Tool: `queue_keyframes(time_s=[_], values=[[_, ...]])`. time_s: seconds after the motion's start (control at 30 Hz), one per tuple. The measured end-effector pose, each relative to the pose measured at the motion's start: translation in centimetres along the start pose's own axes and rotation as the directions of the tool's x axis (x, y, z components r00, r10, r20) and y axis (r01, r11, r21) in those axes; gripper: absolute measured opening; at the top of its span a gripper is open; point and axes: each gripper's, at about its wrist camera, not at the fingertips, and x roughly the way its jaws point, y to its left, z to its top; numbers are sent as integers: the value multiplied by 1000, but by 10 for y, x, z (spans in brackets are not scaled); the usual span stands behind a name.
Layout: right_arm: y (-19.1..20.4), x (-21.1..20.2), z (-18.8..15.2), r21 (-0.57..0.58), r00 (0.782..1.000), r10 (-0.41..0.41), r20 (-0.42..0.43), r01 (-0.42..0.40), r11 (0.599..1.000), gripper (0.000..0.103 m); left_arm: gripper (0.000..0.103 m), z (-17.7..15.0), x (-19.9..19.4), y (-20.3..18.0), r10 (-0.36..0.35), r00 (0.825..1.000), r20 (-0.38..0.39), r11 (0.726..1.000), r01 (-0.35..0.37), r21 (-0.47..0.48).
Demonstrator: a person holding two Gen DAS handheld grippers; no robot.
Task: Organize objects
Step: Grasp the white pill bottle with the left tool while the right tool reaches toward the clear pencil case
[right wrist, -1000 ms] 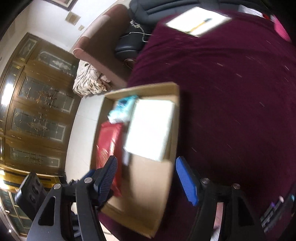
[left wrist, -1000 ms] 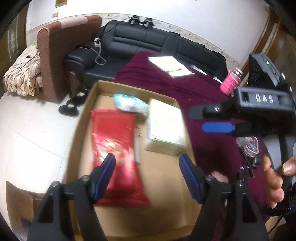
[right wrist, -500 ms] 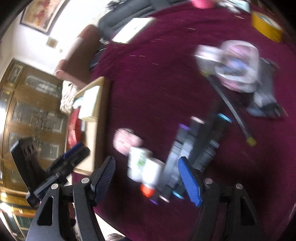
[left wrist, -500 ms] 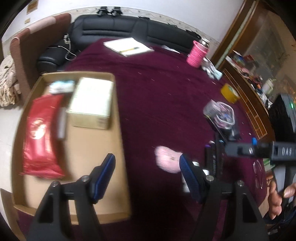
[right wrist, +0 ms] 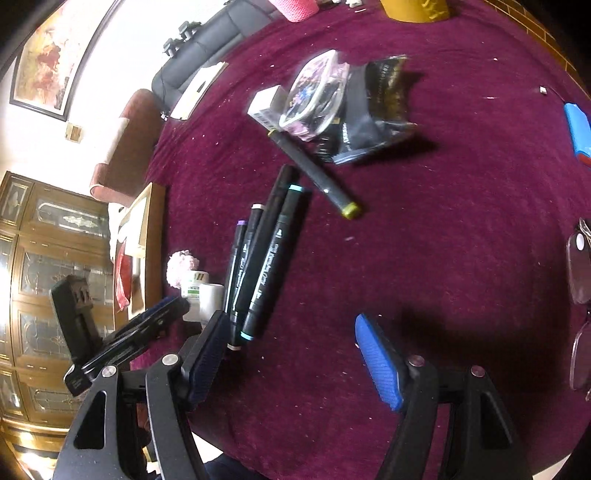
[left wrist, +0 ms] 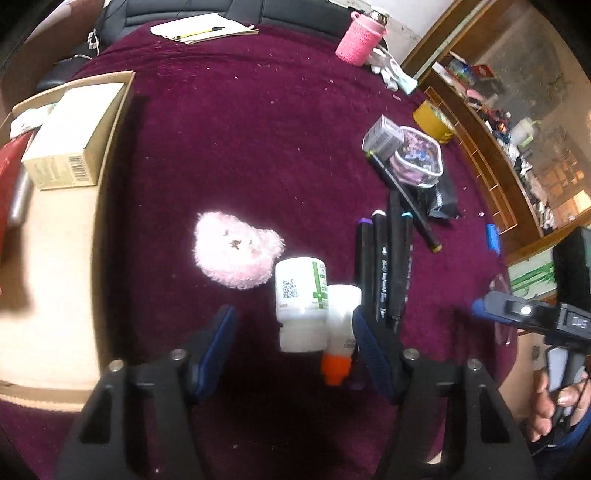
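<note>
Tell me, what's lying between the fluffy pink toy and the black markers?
A white bottle with a green label and a smaller glue bottle with an orange cap lie between the pink toy and the markers, in the left wrist view.

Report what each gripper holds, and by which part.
Nothing held. Left gripper is closing around the white bottle, pads not touching; right gripper is open over bare cloth.

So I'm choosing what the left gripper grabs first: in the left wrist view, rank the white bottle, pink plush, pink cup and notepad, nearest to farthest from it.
1. White bottle: between the closing, still empty jaws of the left gripper.
2. Pink plush: just beyond, slightly left.
3. Pink cup: far right edge.
4. Notepad: far edge, left of centre; too close to the cup to call.
</note>
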Motion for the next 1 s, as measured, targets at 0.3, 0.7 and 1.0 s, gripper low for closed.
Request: queue_keyframes(time_s=[0.3,0.7,1.0], values=[[0,4,8,-17,999,-34,9,34,999,75,44,7,28,-13,117,993,11,989,-118,93],[27,-12,116,-98,971,-180,159,197,976,50,34,-18,20,-17,123,992,24,986,-125,107],[29,28,182,-69,944,-318,92,325,943,67,33,-21,20,-17,126,991,50,988,-130,89]])
